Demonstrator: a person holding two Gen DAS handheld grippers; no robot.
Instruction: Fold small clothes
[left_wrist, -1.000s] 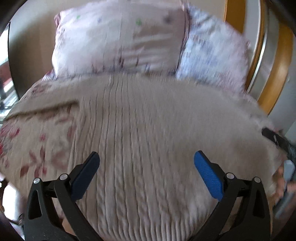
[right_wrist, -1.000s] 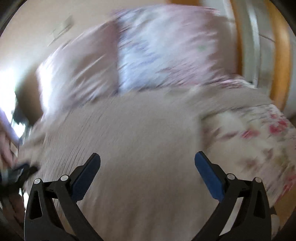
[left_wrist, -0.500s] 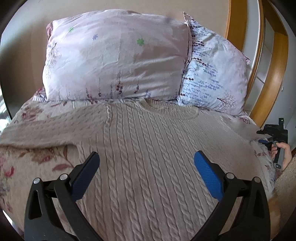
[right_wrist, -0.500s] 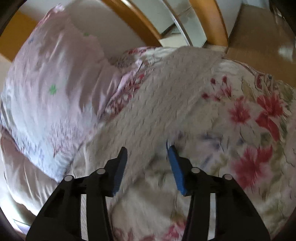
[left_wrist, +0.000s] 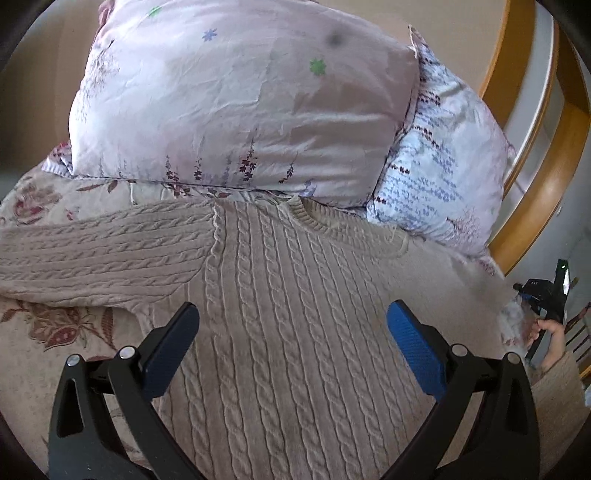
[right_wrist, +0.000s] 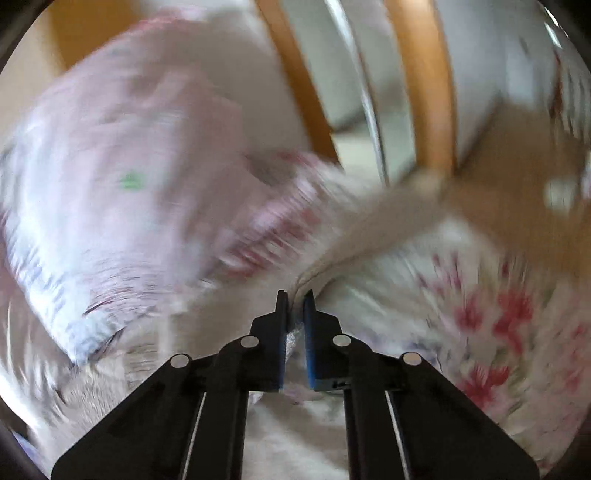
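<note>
A beige cable-knit sweater (left_wrist: 295, 314) is being kept spread flat on the floral bedspread (left_wrist: 55, 343), its collar at twelve o'clock against two pillows (left_wrist: 240, 99). The left gripper (left_wrist: 291, 328) is being held wide apart above the sweater's body, grasping nothing. The right gripper (right_wrist: 294, 299), spread wide a second ago, has just been closing and is now being clenched on a sleeve (right_wrist: 369, 225) at the three o'clock edge. No containers are visible.
</note>
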